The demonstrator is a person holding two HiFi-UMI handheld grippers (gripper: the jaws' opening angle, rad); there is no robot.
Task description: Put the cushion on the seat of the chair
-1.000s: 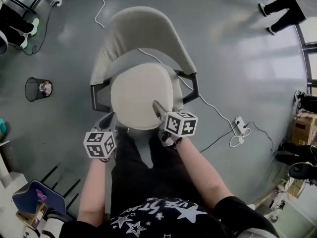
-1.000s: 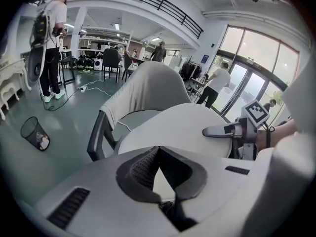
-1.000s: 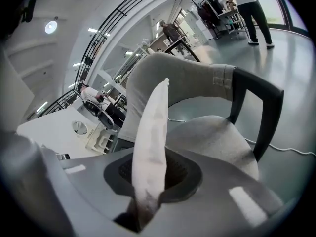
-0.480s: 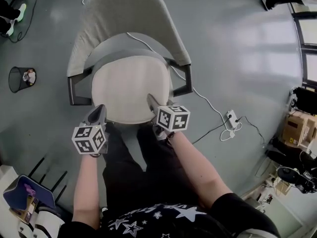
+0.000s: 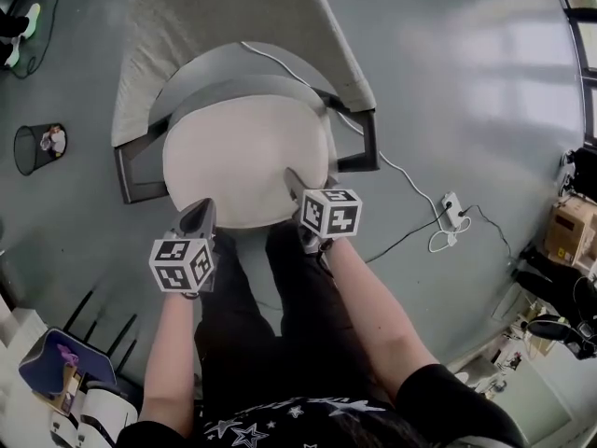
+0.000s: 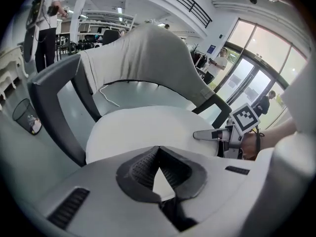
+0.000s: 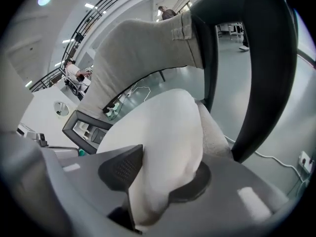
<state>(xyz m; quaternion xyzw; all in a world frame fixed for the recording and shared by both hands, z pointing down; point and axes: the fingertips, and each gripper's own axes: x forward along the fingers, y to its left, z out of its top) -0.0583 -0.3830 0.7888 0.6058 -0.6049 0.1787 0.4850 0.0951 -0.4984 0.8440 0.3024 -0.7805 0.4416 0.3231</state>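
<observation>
Judging the placement nearly finished, we see the cushion [image 5: 244, 157] lying on the seat of the chair [image 5: 215, 26], the left gripper [image 5: 202, 211] pinched on its near edge, the right gripper [image 5: 293, 179] with jaws opening around that edge, and only letting go left.

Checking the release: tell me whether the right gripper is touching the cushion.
Touching. The right gripper view shows the cushion edge bulging between the opening jaws of the right gripper, its fabric lying against both pads.

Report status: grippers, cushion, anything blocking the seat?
Left gripper jaws shut on cushion front edge. Right gripper jaws opening, cushion between them. Cushion lies on seat of chair. Nothing in the way.
</observation>
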